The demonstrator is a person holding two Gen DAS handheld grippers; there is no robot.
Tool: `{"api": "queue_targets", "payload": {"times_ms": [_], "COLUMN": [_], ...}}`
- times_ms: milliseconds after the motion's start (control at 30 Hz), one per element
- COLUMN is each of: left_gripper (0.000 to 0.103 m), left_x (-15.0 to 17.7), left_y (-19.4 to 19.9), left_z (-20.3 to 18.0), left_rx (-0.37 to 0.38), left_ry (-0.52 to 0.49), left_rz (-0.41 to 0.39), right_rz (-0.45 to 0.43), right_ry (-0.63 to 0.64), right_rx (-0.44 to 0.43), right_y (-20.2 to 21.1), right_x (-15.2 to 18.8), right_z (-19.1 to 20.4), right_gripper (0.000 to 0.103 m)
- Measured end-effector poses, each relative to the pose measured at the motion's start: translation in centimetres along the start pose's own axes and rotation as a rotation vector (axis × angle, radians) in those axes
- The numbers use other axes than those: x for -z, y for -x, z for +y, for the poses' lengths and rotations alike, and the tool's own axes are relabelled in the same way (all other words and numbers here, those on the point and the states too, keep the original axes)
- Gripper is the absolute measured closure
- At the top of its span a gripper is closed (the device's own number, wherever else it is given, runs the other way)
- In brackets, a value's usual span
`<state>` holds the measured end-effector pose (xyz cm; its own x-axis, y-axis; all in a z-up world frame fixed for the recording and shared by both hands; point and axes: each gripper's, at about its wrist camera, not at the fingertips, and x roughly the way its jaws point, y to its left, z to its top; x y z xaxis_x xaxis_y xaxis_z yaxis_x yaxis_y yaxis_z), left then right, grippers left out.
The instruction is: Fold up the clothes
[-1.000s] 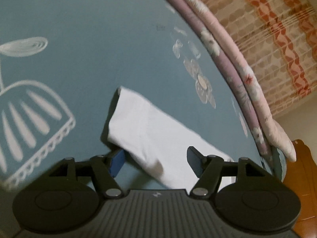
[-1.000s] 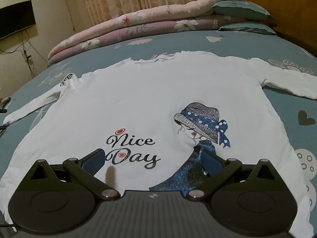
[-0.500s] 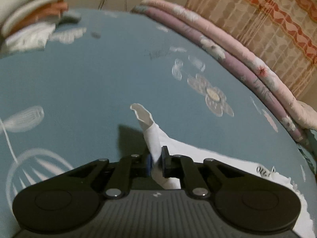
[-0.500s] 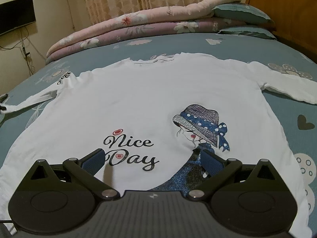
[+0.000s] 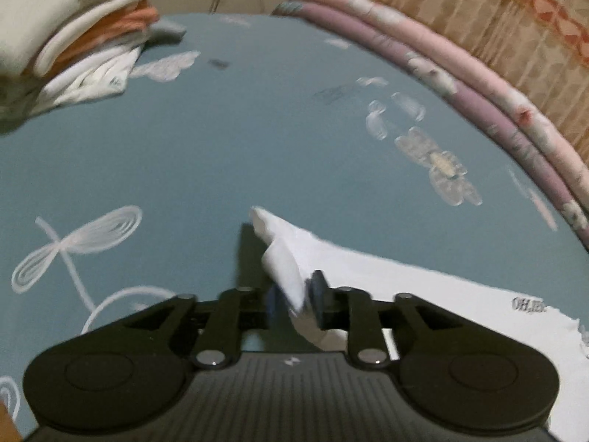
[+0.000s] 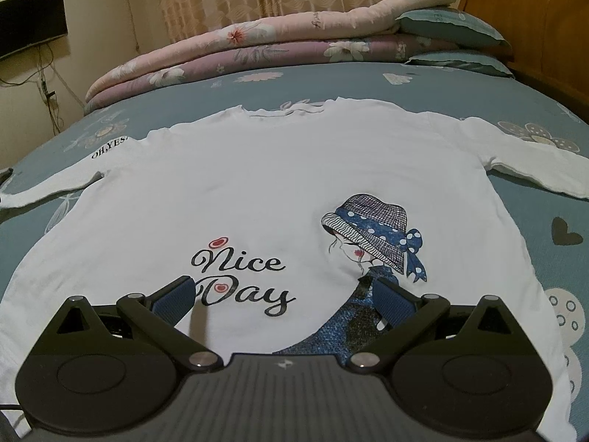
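1. The white long-sleeved shirt [image 6: 279, 184] lies flat mid-bed.
2. The left gripper [image 5: 292, 304] has just eased slightly, cuff [image 5: 283, 261] still between its pads.
3. The right gripper [image 6: 283, 294] gapes wide, empty.
4. Soft, light cloth; hold the sleeve ends and hem.

Both views are dimly lit by warm indoor light. The left wrist picture is smeared by motion blur, with a stack of folded white and orange clothes [image 5: 70, 37] softened. Fisheye bending and dark corners are seen at the edges.

The left claw [image 5: 294, 300] has closed onto the white sleeve [image 5: 283, 258], then eased slightly, lifting its cuff off the bed [image 5: 221, 147].
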<state>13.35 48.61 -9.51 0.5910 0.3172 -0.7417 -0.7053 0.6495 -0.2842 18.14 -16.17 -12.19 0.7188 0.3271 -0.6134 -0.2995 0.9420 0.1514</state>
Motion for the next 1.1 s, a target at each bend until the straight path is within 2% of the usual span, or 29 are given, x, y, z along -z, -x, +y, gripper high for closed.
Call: {"api": "queue_targets", "payload": {"times_ms": [33, 133, 200, 267, 333, 433, 600, 733, 800, 867, 1000, 1100], "left_gripper": [0.058, 0.055, 0.055, 0.053, 0.045, 0.044, 0.043, 0.039, 0.037, 0.037, 0.037, 0.037], "left_x": [0.0, -0.4, -1.0, -1.2, -1.0, -0.1, 3.2, 5.4, 6.1, 6.5, 7.5, 7.6], "left_y": [0.2, 1.3, 2.2, 3.1, 3.5, 3.0, 1.1, 0.2, -0.5, -1.4, -3.7, -5.9], "left_z": [0.2, 0.6, 0.7, 0.1, -1.3, -5.1, -14.9, -22.3, -25.6, -28.0, -31.3, -32.3], "left_rx": [-0.018, -0.13, -0.158, -0.114, -0.06, 0.034, 0.183, 0.321, 0.391, 0.419, 0.448, 0.426], "left_ry": [-0.004, -0.028, -0.043, -0.066, -0.092, -0.154, -0.347, -0.416, -0.413, -0.398, -0.353, -0.312], "left_rz": [-0.003, -0.037, -0.055, -0.066, -0.07, -0.035, 0.069, 0.132, 0.167, 0.192, 0.245, 0.252], "right_rz": [0.0, 0.001, 0.001, 0.002, 0.004, 0.01, -0.004, 0.01, 0.032, 0.076, 0.109, 0.128], "right_ry": [0.002, 0.004, 0.007, 0.011, 0.017, 0.03, 0.055, 0.06, 0.065, 0.078, 0.093, 0.09], "right_rx": [0.0, 0.0, 0.0, 0.003, 0.007, 0.016, 0.034, 0.033, 0.024, 0.048, 0.07, 0.059], "right_y": [0.0, 0.0, 0.0, 0.0, 0.0, 0.1, 0.8, 0.9, 0.8, 0.5, 0.5, 0.8], "right_x": [0.0, 0.0, 0.0, 0.1, 0.1, 0.0, -0.4, -0.6, -0.5, -0.4, -0.3, -0.3], "right_z": [0.0, 0.0, 0.1, 0.1, 0.2, 0.4, 0.8, 0.7, 0.8, 0.8, 0.8, 0.5], "right_gripper": [0.0, 0.0, 0.0, 0.0, 0.0, 0.0, 0.0, 0.0, 0.0, 0.0, 0.0, 0.0]}}
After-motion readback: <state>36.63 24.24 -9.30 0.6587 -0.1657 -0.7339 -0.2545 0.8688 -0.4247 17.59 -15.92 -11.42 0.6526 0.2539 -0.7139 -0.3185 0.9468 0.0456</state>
